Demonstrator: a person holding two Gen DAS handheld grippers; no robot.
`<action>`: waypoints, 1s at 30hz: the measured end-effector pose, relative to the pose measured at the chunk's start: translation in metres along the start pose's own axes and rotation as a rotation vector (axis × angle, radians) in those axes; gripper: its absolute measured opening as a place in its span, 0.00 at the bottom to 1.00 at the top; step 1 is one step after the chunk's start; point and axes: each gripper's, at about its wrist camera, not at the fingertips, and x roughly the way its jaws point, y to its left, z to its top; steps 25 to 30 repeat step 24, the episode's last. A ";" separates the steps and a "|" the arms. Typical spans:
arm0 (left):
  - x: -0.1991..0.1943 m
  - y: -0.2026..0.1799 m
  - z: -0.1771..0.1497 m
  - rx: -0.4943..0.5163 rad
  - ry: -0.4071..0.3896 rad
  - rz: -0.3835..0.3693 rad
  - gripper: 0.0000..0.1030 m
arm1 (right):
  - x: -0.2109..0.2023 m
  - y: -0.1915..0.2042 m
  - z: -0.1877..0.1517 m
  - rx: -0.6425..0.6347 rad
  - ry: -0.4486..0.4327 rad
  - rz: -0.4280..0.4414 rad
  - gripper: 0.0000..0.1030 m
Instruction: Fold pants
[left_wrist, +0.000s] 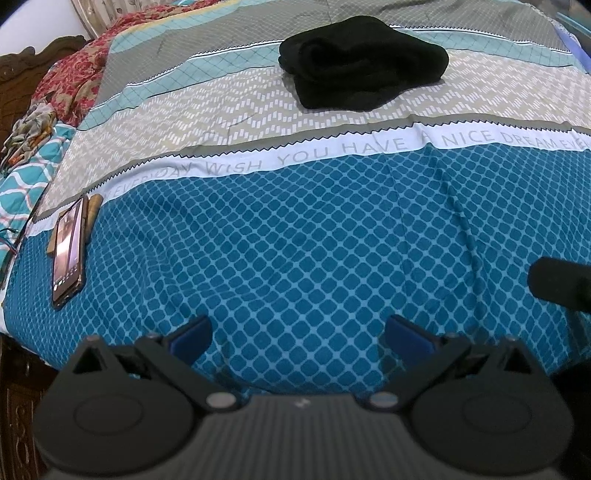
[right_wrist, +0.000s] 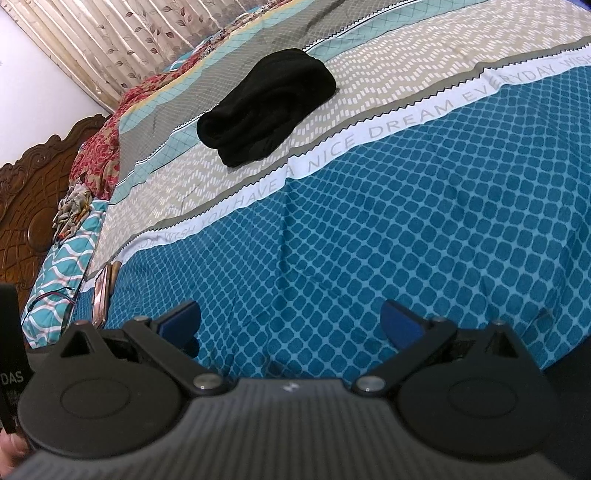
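Black pants (left_wrist: 364, 62), bundled in a compact fold, are seen lying on the bed (left_wrist: 295, 229) at the far side, on the beige zigzag band of a patterned bedspread. The left gripper (left_wrist: 297, 334) is held w/ fingers (left_wrist: 190, 338) spread wide, nothing between them, above the blue section. A phone (left_wrist: 68, 251) is seen near the bed's left edge.

Left hand-held gripper (left_wrist: 298, 332): ribbed dark grey body, white mark at the ribbing's top centre. To either side of that mark sits a silver pivot screw, beyond each a matte black round housing with an embossed circle. Black linkage arms run forward from the screws to blue fingers (left_wrist: 192, 338). Right hand-held gripper (right_wrist: 291, 323): same build, same blue fingers (right_wrist: 402, 326).
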 end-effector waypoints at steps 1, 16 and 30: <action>0.000 0.000 0.000 0.000 0.001 -0.001 1.00 | 0.000 0.000 0.000 0.000 0.000 0.000 1.00; 0.003 0.000 0.000 0.002 0.012 -0.003 1.00 | 0.001 -0.003 0.000 0.009 0.005 -0.003 1.00; 0.001 -0.001 0.000 0.005 -0.004 -0.022 1.00 | 0.003 -0.003 -0.001 0.011 0.007 -0.005 1.00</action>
